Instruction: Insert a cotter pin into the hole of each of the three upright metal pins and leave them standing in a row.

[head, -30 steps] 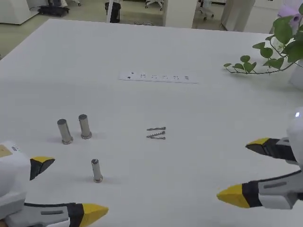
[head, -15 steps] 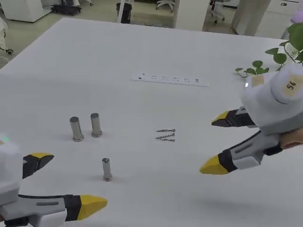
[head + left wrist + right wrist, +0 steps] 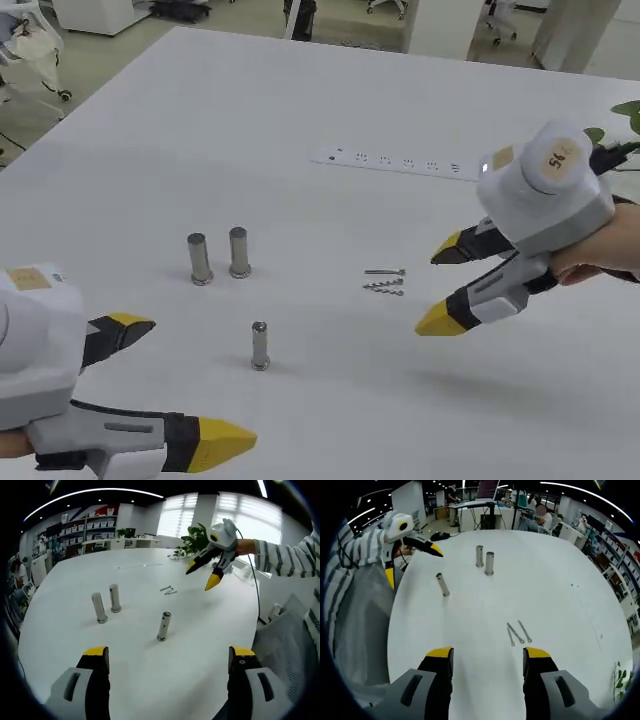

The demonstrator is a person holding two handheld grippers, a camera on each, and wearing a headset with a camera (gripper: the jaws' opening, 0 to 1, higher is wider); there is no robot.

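Observation:
Three upright metal pins stand on the white table: two side by side (image 3: 199, 259) (image 3: 239, 252) and a shorter one (image 3: 260, 345) in front of them, also seen in the left gripper view (image 3: 163, 626). Three cotter pins (image 3: 385, 281) lie loose together to their right, and in the right gripper view (image 3: 518, 632) just ahead of the jaws. My right gripper (image 3: 440, 290) hovers open right of the cotter pins, tips pointing left. My left gripper (image 3: 175, 385) is open at the near left, empty.
A white power strip (image 3: 400, 161) lies flat farther back on the table. Plant leaves (image 3: 625, 112) reach in at the far right edge. A hand (image 3: 600, 250) holds the right gripper. Desks, chairs and shelves stand beyond the table.
The right gripper has risen and moved left toward the cotter pins. The head camera has shifted, so the pins appear further right. The left gripper stays low at the near left.

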